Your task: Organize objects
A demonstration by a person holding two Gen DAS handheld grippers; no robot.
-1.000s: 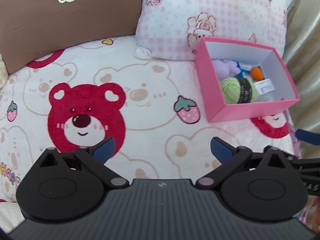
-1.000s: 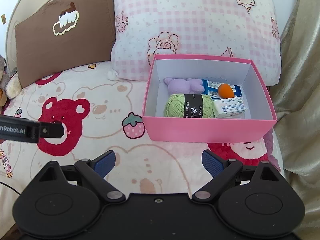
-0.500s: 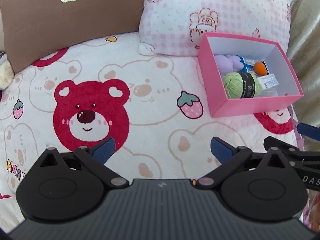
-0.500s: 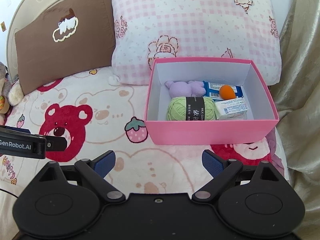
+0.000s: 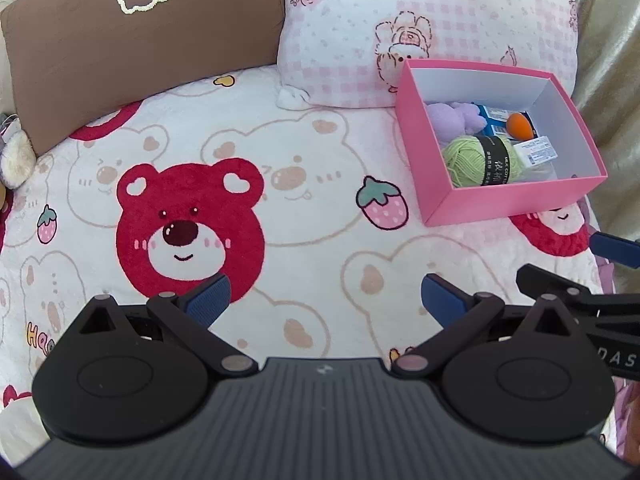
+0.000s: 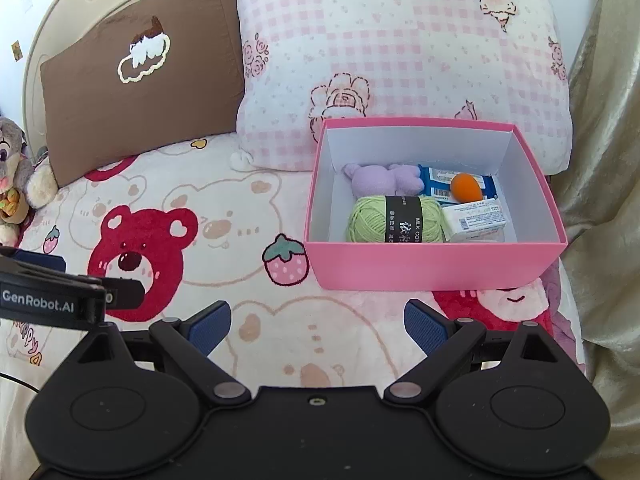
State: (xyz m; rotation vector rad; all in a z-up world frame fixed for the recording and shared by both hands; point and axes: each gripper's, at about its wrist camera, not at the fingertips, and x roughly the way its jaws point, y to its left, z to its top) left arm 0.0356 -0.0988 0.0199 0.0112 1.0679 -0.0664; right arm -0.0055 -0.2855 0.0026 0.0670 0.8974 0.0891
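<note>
A plush white bedspread printed with red and cream bears and strawberries [image 6: 224, 264] fills both views, backed by a brown embroidered cushion [image 6: 132, 92] and a pink-and-white checked pillow [image 6: 400, 60]. Against the pillow stands an open pink cardboard box with a white lining [image 6: 436, 268]. Inside lie a green yarn ball with a black band [image 6: 396, 220], a lilac plush toy [image 6: 380, 180], a blue printed packet [image 6: 436, 184], a small white carton [image 6: 474, 222] and an orange egg-shaped piece [image 6: 466, 187]. Compared with a second ago, the left view takes in more bedspread and the box sits smaller, so the left gripper [image 5: 324, 300] seems to have drawn back. The right gripper [image 6: 316, 326] frames the box much as before. Both have fingers spread wide, nothing between them. No loose item shows, so the sorting looks finished
</note>
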